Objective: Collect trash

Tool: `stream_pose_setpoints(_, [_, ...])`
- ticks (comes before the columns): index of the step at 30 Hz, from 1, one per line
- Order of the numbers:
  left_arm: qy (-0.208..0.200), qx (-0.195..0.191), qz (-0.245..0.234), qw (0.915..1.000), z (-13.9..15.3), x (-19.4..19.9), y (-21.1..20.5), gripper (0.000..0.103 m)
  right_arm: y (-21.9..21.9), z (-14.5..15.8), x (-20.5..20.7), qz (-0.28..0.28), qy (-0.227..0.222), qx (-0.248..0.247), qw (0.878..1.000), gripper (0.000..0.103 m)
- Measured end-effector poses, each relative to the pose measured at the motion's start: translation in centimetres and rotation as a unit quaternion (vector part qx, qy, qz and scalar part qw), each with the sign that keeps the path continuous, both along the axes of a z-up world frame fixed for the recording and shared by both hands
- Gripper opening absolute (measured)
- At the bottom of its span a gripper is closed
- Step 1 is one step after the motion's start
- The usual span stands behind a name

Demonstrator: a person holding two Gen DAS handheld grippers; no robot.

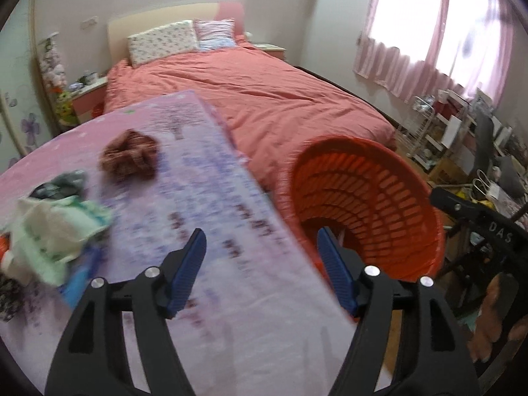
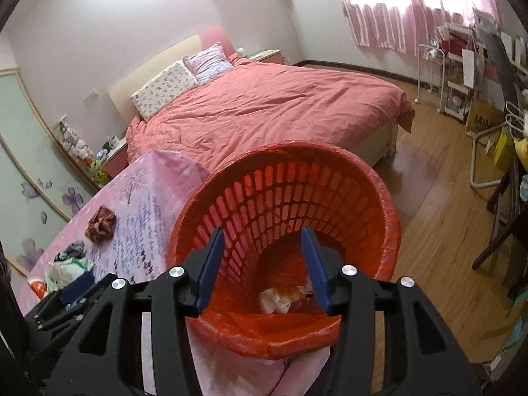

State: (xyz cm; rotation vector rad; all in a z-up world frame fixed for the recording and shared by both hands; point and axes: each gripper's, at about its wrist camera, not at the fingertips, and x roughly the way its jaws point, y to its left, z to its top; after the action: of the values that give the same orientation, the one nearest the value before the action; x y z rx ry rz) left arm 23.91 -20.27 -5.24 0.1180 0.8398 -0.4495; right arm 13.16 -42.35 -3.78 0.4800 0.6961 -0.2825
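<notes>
My right gripper [image 2: 262, 269] hangs over the bin [image 2: 389, 204], jaws apart, empty; trash [image 2: 275, 298] lies on its floor. My left gripper [image 1: 260, 270], jaws wide, empty, is nearer the desk [image 1: 231, 297]: wrappers [image 1: 59, 227] ahead-left, brown wad [image 1: 130, 156] beyond, bed [image 1: 264, 95] behind

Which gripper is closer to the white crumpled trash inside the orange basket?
Right. The right gripper hangs open over the orange basket, above the white trash. The left gripper is over the table beside it.
</notes>
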Motion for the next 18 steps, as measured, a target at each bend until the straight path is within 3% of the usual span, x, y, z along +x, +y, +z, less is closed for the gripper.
stream_pose_setpoints(10, [-0.027, 0.009, 0.107, 0.9938, 0.7, -1.5, 11.8, 0.072, 6.7, 0.0, 0.7, 0.067, 0.009, -0.030, 0.997, 0.049])
stream_pose_setpoints(18, [-0.046, 0.038, 0.229, 0.9717, 0.1, -2.3, 24.2, 0.072, 13.6, -0.7, 2.0, 0.137, 0.018, -0.043, 0.989, 0.049])
